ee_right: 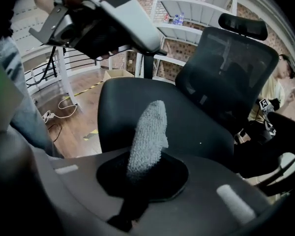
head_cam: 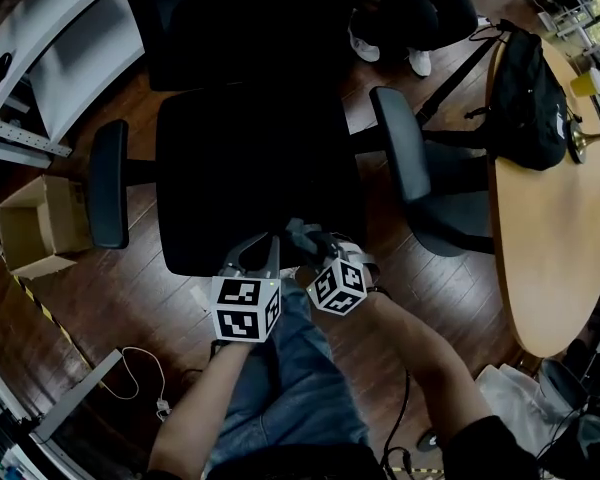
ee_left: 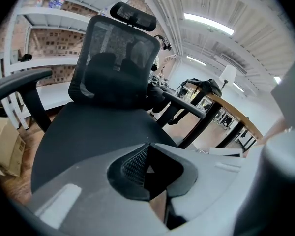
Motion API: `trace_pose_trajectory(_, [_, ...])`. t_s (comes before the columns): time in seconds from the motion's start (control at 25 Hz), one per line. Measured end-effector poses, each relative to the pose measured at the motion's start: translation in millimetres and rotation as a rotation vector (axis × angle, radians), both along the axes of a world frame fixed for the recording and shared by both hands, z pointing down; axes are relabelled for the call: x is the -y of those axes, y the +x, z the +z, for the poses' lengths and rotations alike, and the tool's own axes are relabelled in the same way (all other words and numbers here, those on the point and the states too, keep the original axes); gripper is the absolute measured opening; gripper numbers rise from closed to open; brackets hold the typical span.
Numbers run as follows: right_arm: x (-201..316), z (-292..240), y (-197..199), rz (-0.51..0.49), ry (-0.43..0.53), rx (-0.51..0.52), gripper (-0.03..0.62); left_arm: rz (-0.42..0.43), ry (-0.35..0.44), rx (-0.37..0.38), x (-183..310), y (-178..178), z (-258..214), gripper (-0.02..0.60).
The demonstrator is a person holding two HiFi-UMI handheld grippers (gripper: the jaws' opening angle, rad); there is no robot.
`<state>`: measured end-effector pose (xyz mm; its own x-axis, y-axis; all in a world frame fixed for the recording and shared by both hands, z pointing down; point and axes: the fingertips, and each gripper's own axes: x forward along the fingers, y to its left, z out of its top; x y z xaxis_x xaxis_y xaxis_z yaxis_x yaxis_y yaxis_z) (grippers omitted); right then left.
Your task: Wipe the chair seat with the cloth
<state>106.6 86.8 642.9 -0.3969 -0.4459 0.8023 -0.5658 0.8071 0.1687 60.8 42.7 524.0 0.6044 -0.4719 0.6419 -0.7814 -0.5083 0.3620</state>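
The black office chair seat (head_cam: 245, 168) fills the middle of the head view, with its mesh backrest (ee_left: 118, 68) upright behind it. A grey knitted cloth (ee_right: 147, 132) sticks up from my right gripper (ee_right: 140, 173), which is shut on it, just above the seat's (ee_right: 187, 112) front edge. In the head view the right gripper (head_cam: 305, 236) and the cloth (head_cam: 302, 230) hang over that front edge. My left gripper (head_cam: 263, 246) sits close beside it, over the same edge. Its jaws (ee_left: 146, 149) are shut with nothing between them.
Black armrests (head_cam: 108, 183) (head_cam: 400, 143) flank the seat. A cardboard box (head_cam: 35, 228) stands on the wood floor at the left, with cables (head_cam: 140, 378) nearer me. A round wooden table (head_cam: 555, 218) with a black bag (head_cam: 525, 93) is at the right. A seated person's legs (head_cam: 410, 13) show beyond the chair.
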Motion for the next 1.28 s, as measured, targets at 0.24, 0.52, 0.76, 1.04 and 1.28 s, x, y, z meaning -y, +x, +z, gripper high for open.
trace_pose_trajectory(0.24, [-30, 3, -10, -0.006, -0.031, 0.024, 0.011, 0.001, -0.002, -0.008, -10, 5, 0, 0.005])
trace_pose_trajectory(0.52, [-51, 7, -17, -0.027, -0.055, 0.044, 0.011, -0.007, -0.005, -0.014, -12, 10, 2, 0.005])
trace_pose_trajectory(0.76, [-22, -12, -7, 0.017, 0.006, 0.068, 0.011, -0.018, -0.007, -0.015, -3, 12, 1, 0.005])
trace_pose_trajectory(1.04, [61, -44, 17, 0.062, 0.121, 0.053, 0.011, -0.029, -0.004, -0.037, 17, 22, -4, 0.005])
trace_pose_trajectory(1.28, [147, -57, 44, 0.116, 0.179, -0.042, 0.011, -0.059, -0.015, -0.041, 45, 19, -4, 0.005])
